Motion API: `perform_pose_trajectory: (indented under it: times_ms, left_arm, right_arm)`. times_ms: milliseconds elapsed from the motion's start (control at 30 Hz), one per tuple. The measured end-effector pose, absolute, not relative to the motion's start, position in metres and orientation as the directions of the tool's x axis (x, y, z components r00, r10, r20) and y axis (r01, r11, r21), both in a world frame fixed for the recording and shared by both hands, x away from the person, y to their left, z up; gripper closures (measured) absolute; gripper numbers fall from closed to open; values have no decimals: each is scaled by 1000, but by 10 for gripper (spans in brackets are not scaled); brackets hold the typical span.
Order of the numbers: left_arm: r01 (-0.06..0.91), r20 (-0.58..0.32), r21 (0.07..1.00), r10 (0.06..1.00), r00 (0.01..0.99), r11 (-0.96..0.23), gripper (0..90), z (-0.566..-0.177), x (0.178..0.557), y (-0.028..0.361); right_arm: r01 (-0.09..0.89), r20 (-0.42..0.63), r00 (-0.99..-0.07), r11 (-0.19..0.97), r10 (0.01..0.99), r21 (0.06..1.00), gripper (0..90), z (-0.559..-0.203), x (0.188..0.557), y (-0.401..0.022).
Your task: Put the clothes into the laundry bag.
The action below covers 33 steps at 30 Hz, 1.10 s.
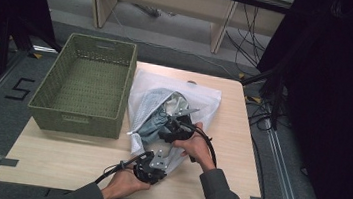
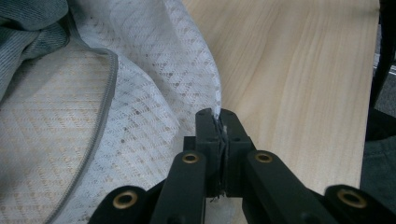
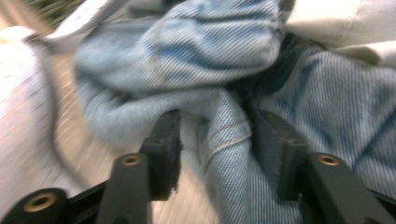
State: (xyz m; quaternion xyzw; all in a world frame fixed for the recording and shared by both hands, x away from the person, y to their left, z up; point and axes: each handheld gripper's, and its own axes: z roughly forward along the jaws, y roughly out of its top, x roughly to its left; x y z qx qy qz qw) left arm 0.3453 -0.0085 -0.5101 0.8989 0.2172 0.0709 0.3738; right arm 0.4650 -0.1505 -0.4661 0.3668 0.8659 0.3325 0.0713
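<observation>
I take the white mesh laundry bag with the grey zipper [image 1: 175, 112] as my landmark: it lies on the light wooden bench [image 1: 82, 161], just right of the green woven plastic basket [image 1: 85, 84], its mouth open and clothes bulging out. My left gripper [image 2: 219, 122] sits at the bag's near corner, its jaws pressed together and pinching the white mesh edge between the pads. My right gripper [image 3: 215, 147] is at the bag's open mouth, above the left one in the high view, and its jaws stand spread with a fold of the faded blue denim garment [image 3: 224, 70] between them; the pads do not press on it. The denim spills from the mouth beside a pale cream cloth [image 3: 336, 21].
</observation>
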Motion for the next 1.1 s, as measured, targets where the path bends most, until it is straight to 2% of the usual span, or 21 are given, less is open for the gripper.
perform_pose_trajectory:
  times_ms: [33,67,200,267,300,333,400,500,600,633,667,733,767,1033,1100]
  left_arm:
    - [338,-33,703,446,894,-626,870,-510,345,-9]
    - [339,-36,707,448,893,-621,867,-510,345,-9]
    - [333,-25,703,446,894,-628,859,-510,345,-9]
    - [335,-32,705,443,896,-625,857,-510,344,-10]
    - [334,-33,710,445,895,-620,856,-511,344,-10]
    - [333,-29,709,446,894,-621,856,-511,344,-11]
    - [328,-24,708,444,896,-625,863,-510,344,-11]
    - [303,-3,694,418,908,-653,881,-509,345,-9]
    - [312,-13,707,430,903,-634,888,-510,344,-10]
    - [279,17,683,396,918,-675,888,-508,347,-7]
    - [308,-10,707,427,904,-636,889,-510,345,-9]
    - [294,4,702,416,909,-649,889,-510,344,-8]
    - [323,-21,709,439,898,-627,889,-511,342,-9]
    - [324,-24,714,441,897,-621,889,-511,343,-8]
    - [332,-31,713,445,895,-618,889,-511,342,-8]
  right_arm:
    - [571,133,-733,498,667,653,486,-464,462,-153]
    - [540,104,-745,506,658,673,477,-462,461,-156]
    - [532,81,-751,528,655,662,481,-452,447,-169]
    - [561,70,-735,547,674,621,499,-453,440,-172]
    - [535,51,-757,573,652,621,512,-455,438,-173]
    - [550,50,-747,574,663,607,539,-459,437,-171]
    - [544,24,-756,608,654,579,670,-470,438,-168]
    - [540,-22,-750,632,661,556,789,-484,442,-159]
    - [557,-37,-718,606,695,567,848,-485,447,-152]
    - [542,-71,-711,610,700,578,858,-486,449,-150]
    - [559,-74,-686,590,723,583,866,-486,449,-146]
    - [539,-111,-667,580,737,611,875,-487,453,-142]
    - [555,-109,-658,578,745,598,877,-485,455,-141]
    - [539,-175,-559,515,811,667,880,-491,488,-137]
    - [535,-171,-575,526,800,661,880,-492,492,-139]
